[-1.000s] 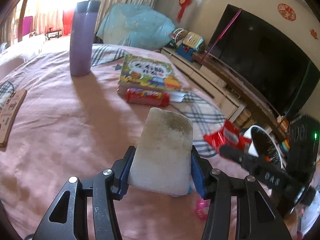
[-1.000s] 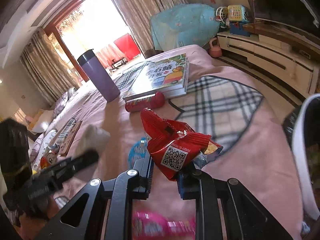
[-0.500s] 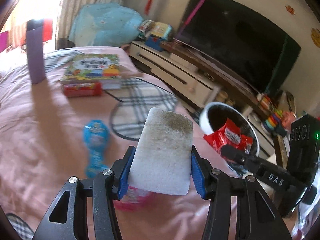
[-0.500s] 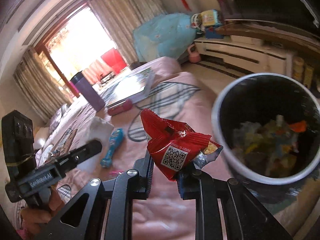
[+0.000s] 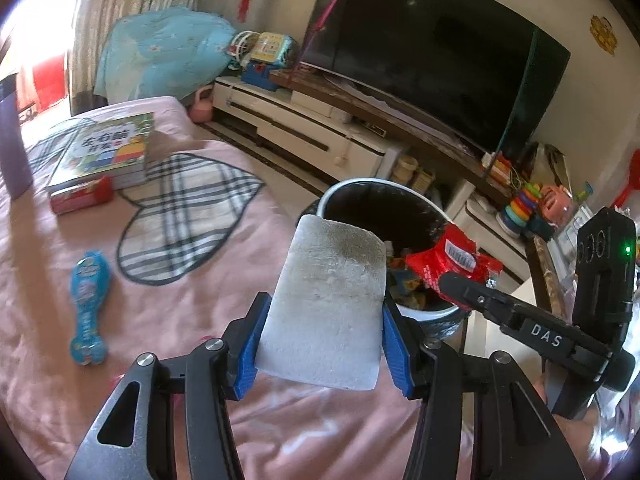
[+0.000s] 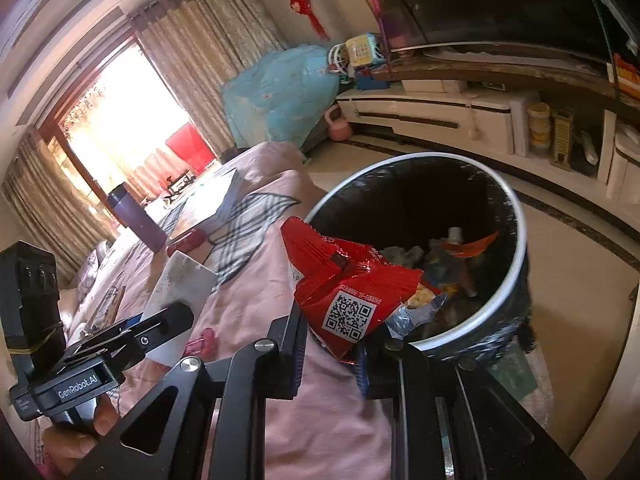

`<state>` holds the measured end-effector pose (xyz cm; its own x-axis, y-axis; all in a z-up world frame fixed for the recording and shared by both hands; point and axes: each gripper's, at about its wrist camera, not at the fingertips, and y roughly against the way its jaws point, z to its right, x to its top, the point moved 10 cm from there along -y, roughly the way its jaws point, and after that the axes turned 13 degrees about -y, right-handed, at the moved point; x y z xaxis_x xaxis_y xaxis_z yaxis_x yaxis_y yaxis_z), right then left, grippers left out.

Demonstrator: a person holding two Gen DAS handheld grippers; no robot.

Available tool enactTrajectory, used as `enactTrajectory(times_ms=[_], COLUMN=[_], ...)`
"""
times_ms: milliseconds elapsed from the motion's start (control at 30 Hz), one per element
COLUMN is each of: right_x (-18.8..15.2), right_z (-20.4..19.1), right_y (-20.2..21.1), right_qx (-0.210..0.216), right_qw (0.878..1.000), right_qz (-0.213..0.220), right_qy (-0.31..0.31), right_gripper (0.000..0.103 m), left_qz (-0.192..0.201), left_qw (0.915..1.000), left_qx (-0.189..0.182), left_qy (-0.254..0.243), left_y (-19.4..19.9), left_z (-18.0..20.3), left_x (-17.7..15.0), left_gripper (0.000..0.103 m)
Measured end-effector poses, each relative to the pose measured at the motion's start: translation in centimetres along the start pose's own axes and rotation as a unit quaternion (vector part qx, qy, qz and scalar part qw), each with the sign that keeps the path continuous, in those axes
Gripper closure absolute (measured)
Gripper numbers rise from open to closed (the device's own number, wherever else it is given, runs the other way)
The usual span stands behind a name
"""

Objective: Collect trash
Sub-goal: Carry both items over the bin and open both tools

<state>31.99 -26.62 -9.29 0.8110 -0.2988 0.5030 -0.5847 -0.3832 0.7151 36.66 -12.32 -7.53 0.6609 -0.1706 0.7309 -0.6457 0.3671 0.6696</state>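
Note:
My left gripper (image 5: 320,344) is shut on a folded white paper towel (image 5: 328,300), held above the pink bed edge near the trash bin (image 5: 360,188). My right gripper (image 6: 332,344) is shut on a red snack wrapper (image 6: 348,284) with a QR code, held at the near rim of the black white-rimmed bin (image 6: 508,280), which holds several pieces of trash. The wrapper (image 5: 452,260) and right gripper (image 5: 460,284) show over the bin in the left wrist view. The towel (image 6: 180,284) and left gripper (image 6: 168,320) show at the left in the right wrist view.
On the pink bed (image 5: 160,312) lie a blue wrapper (image 5: 88,304), a red packet (image 5: 80,196), a children's book (image 5: 108,148) and a purple tumbler (image 6: 136,216). A pink wrapper (image 6: 204,340) lies near the edge. A TV stand (image 5: 320,128) lies beyond the floor.
Both grippers swung right from over the bed to the bin, still holding their items. The red wrapper now hangs at the bin's rim.

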Motion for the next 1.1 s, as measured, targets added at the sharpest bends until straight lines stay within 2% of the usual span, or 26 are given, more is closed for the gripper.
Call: enactTrajectory(times_ms=[400,733,767,933,1100], right_x=[2.1,3.8,3.9,4.3,4.2], right_z=[2.7,3.8,3.9,4.3,4.4], right_y=[-0.4,-2.5,-2.6,-2.8,-2.2], right_qx=[-0.01,-0.015,-0.016,-0.01,-0.009], right_qw=[1.0,0.999,0.999,0.999,0.999], right_qz=[-0.007,-0.035,-0.037,-0.042,-0.037], right_qy=[-0.004,-0.009,-0.011,-0.022,-0.027], right_gripper=[0.081,0.078,0.077,0.054,0.052], left_qz=[-0.011,-0.025,-0.026,-0.03,-0.028], left_qw=[0.9998,0.9994,0.9993,0.9992,0.9994], left_qx=[-0.009,-0.012,-0.014,-0.019,-0.017], left_qy=[-0.017,-0.022,-0.021,-0.018,-0.014], left_y=[-4.4,-7.8,-8.0,-8.7,-8.3], left_z=[2.2,2.8,2.9,2.9,2.5], left_x=[2.8,4.4,4.5,4.6,4.2], left_gripper=[0.051,0.049,0.048,0.04,0.036])
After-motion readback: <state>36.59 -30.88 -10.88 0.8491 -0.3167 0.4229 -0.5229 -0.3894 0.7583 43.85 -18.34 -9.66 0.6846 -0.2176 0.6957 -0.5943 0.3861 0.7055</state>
